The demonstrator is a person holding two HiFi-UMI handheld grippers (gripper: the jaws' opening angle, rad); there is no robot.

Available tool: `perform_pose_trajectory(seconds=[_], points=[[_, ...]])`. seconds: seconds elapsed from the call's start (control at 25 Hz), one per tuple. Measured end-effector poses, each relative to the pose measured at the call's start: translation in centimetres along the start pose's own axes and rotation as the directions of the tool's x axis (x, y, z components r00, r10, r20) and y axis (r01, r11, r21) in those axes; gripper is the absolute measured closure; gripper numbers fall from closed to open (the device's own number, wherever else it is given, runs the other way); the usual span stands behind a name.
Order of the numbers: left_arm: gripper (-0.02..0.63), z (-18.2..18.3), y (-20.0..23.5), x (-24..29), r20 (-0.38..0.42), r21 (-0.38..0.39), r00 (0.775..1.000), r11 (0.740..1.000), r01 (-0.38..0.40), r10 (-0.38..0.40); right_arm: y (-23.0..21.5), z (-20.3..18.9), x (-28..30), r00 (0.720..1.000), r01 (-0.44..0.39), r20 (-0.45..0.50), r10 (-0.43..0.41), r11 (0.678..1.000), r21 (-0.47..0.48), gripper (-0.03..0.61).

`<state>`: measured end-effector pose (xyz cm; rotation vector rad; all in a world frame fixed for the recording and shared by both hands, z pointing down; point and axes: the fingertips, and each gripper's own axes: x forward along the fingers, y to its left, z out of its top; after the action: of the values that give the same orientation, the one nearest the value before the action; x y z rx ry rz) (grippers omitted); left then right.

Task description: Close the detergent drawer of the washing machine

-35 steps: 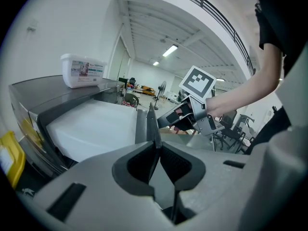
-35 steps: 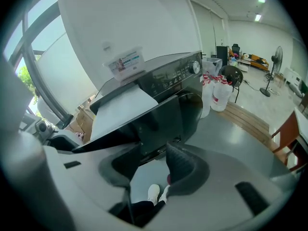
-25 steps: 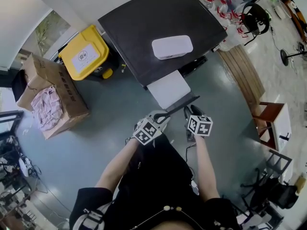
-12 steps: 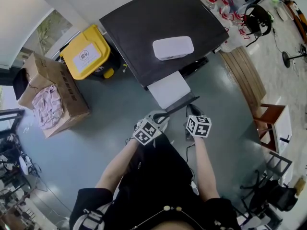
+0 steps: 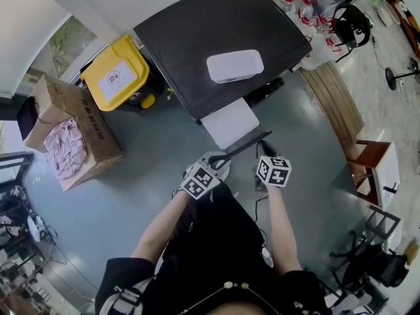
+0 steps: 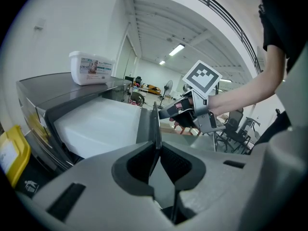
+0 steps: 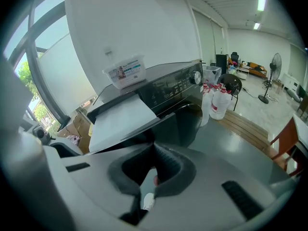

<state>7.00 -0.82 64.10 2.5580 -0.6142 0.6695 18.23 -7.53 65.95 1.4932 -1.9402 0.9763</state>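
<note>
Right gripper point(image 5: 264, 151): its jaws have just closed together on nothing; everything else sits as it did a second ago.
Head view: the white, boxy detergent drawer point(image 5: 228, 123) juts out of the dark washing machine point(image 5: 216, 38), just ahead of both jaws.
Left gripper view: the left gripper point(image 6: 157, 147) pinches the drawer's thin dark front panel point(image 6: 146, 126) edge-on, probably to steady the push.
Right gripper view: the ribbed pads point(image 7: 167, 165) meet empty with the drawer just beyond; a closed tip suits pushing.

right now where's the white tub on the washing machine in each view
Head view: white tub upper centre.
Left gripper view: upper left.
Right gripper view: upper left of centre.
Shared landmark: the open detergent drawer, white, sticking out just below the tub in every view.
</note>
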Motion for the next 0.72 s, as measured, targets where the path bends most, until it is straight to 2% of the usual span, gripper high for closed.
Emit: perform_pose_trajectory(seconds=[0.72], points=[[0.569, 0.5, 1.3, -0.4, 0.005, -0.03, 1.0, 0.999, -0.013, 0.013, 0.6, 1.0, 0.7, 1.0, -0.007, -0.004, 0.007, 1.0, -0.021, 0.575]])
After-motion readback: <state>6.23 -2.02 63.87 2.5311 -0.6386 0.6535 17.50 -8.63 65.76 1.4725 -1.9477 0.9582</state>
